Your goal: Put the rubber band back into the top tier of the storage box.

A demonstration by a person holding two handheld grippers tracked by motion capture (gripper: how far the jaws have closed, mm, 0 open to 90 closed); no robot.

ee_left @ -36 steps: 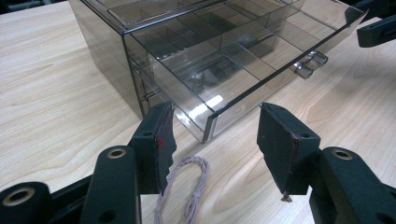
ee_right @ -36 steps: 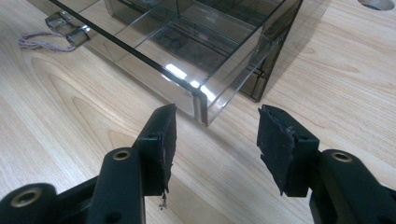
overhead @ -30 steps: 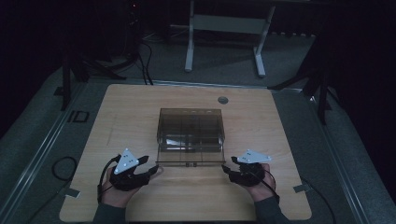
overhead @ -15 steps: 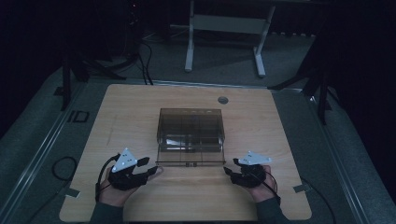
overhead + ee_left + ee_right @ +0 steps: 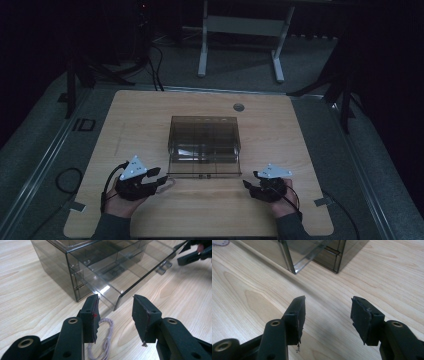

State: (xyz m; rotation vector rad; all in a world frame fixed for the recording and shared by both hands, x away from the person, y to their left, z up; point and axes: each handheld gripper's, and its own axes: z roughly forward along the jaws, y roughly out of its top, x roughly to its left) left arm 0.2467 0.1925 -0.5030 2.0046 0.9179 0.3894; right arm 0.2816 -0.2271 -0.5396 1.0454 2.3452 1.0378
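We take this for a lab or recording studio: a lone wooden table on grey carpet, black drapes around, cables trailing at eleven o'clock, a bare white desk frame at twelve o'clock

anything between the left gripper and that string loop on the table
Nothing visible does. The string loop lies on bare table just beyond the left gripper, its open jaws apart from it. The smoky drawer box sits farther on.
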